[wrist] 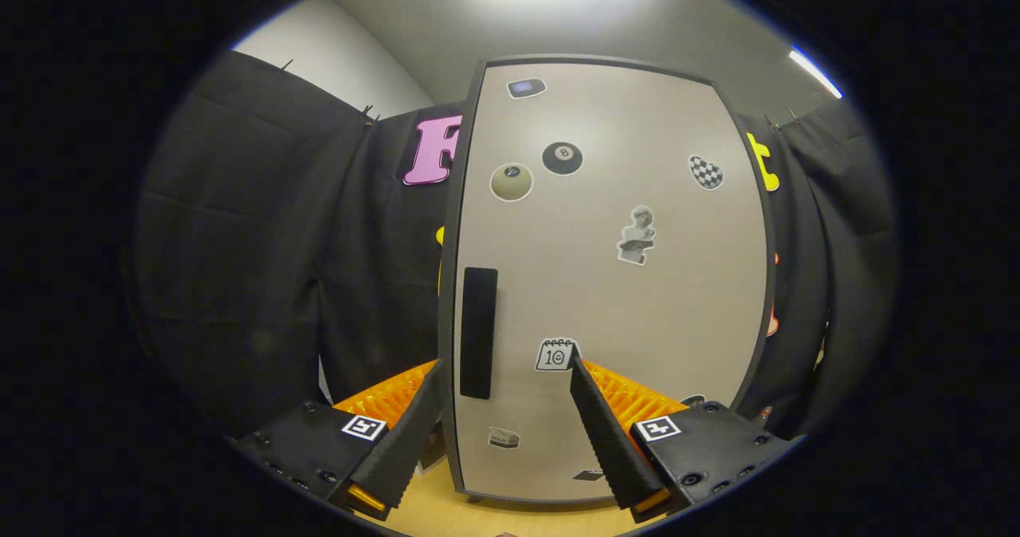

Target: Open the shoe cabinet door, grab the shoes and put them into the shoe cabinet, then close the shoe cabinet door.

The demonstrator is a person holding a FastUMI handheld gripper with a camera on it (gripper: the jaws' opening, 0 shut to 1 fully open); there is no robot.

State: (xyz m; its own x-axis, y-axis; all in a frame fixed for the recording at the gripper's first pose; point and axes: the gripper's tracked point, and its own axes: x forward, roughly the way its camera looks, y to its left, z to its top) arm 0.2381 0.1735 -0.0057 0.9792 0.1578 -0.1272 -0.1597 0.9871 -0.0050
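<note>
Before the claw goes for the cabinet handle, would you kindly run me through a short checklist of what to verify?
1. Shoe cabinet door shut, so opening is the next step: ok.
2. Handle, a dark upright bar near the door's edge, in plain sight: ok.
3. Claw open with its fingers spread wide enough to take the handle: ok.
4. Handle lined up between the fingers: ok, it stands just ahead of the gap, nearer one finger.
5. Fingers touching the handle: not ok, nothing is gripped yet.
6. Shoes located for the later grab: cannot tell.
</note>
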